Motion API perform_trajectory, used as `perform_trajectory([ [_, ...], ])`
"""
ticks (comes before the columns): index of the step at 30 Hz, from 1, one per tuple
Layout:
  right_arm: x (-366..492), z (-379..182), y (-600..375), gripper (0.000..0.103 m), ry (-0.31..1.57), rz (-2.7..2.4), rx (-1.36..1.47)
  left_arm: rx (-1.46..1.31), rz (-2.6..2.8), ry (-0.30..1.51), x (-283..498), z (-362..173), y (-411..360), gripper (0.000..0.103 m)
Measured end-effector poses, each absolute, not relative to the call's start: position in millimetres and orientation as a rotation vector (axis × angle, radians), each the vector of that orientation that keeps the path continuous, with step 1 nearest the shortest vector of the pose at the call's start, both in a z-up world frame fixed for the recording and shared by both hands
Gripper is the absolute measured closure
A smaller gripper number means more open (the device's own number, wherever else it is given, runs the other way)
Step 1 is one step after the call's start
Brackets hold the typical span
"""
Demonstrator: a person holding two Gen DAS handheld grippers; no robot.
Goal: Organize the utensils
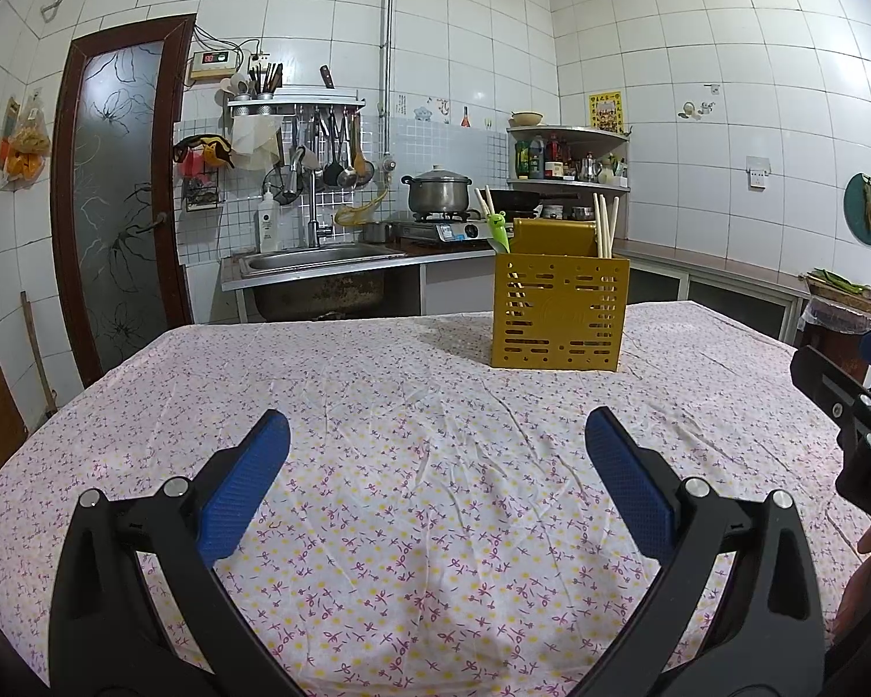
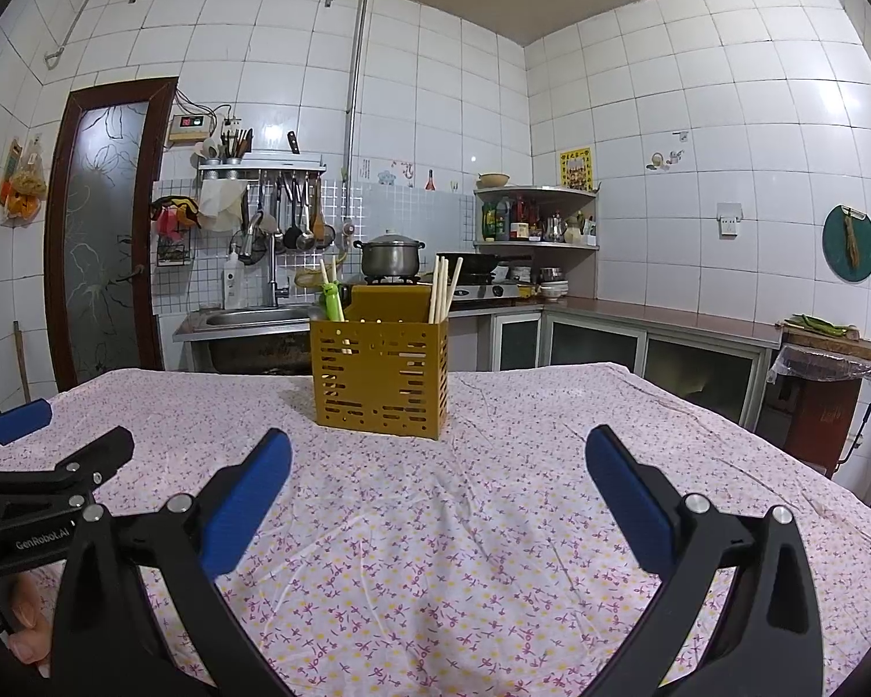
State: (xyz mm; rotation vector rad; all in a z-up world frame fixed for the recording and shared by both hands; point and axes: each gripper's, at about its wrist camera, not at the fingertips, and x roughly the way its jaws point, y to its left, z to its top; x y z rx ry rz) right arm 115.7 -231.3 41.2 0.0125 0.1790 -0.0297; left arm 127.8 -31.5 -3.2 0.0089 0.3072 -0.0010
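A yellow slotted utensil holder stands upright on the flowered tablecloth; it also shows in the right wrist view. Wooden chopsticks stand in its right side and green-handled training chopsticks in its left side; both show in the right wrist view, the wooden chopsticks and the green ones. My left gripper is open and empty, well short of the holder. My right gripper is open and empty, near the holder's front. The right gripper's side shows at the left wrist view's right edge.
The table's far edge lies just behind the holder. Beyond it are a sink, a stove with a pot, a corner shelf of bottles and a counter. A door stands at the left.
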Motion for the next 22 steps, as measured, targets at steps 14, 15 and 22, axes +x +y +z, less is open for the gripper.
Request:
perform_trajectory([
  [14, 115.4, 42.3, -236.7, 0.004, 0.179, -0.031, 0.011, 0.013, -0.004, 0.316, 129.5, -3.4, -32.3, 0.005],
  [15, 115.6, 42.7, -236.3, 0.004, 0.178, -0.030, 0.011, 0.014, -0.004, 0.318, 129.7, -3.6, -32.7, 0.005],
  [22, 116.7, 43.9, -239.5, 0.004, 0.182, -0.032, 0.009, 0.012, -0.005, 0.323, 129.6, -4.3, -33.1, 0.005],
])
